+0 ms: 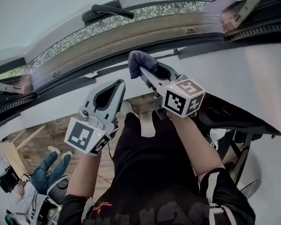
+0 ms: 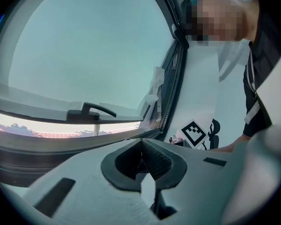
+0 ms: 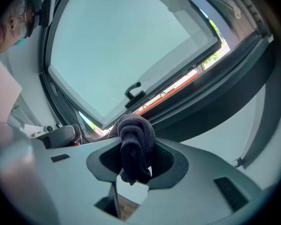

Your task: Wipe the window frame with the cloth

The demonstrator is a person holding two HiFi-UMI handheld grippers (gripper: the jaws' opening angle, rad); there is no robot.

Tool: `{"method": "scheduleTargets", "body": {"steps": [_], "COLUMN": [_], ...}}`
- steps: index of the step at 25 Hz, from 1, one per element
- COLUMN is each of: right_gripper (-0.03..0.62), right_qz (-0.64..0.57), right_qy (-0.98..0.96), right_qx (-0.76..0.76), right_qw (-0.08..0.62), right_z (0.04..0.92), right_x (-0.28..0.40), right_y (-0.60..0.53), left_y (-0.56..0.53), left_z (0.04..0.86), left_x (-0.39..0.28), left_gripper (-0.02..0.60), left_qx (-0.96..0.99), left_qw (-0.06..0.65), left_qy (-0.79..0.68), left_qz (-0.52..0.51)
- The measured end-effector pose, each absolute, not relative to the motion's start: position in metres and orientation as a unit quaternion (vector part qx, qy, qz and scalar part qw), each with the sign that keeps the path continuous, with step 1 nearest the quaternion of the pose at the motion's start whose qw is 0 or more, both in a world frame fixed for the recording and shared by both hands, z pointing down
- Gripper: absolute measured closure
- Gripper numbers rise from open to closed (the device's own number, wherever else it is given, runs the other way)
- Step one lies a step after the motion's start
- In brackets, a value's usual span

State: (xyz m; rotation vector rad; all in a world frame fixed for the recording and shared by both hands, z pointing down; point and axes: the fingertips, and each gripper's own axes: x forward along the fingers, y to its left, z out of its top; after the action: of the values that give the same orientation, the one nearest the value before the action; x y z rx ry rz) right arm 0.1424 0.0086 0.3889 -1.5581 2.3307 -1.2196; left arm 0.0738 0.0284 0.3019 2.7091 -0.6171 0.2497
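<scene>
A dark, bunched cloth (image 1: 139,62) (image 3: 136,144) is clamped in my right gripper (image 1: 145,71) (image 3: 136,139), which is shut on it and points up at the window frame (image 1: 131,36). The cloth hangs just below the frame's tan lower rail, apart from it. To the left, my left gripper (image 1: 119,84) (image 2: 141,143) is shut with nothing between its jaws, held lower than the right one. The tilted-out sash with its black handle (image 1: 107,11) (image 2: 91,110) (image 3: 133,92) lies beyond the frame.
White wall (image 1: 253,78) runs below the frame. Black hinge arms sit at the frame's corners (image 1: 246,6). A person in jeans (image 1: 49,168) sits on the wooden floor at lower left. Another person (image 2: 253,69) stands close at the right in the left gripper view.
</scene>
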Motion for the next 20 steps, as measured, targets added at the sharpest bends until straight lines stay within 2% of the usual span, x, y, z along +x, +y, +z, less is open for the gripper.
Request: {"method": "scheduleTargets", "body": {"steps": [20], "right_gripper": [0.474], "right_qz": [-0.387], "right_qy": [0.711], "right_qx": [-0.582], "right_qw": [0.077], "right_z": [0.385], "right_x": [0.281], "right_y": [0.033], "left_y": [0.049], "left_z": [0.303], "left_x": [0.177], "left_gripper": [0.561], "left_qx": [0.967], "left_qw": [0.171], "left_qy": [-0.161], "left_qz": [0.095]}}
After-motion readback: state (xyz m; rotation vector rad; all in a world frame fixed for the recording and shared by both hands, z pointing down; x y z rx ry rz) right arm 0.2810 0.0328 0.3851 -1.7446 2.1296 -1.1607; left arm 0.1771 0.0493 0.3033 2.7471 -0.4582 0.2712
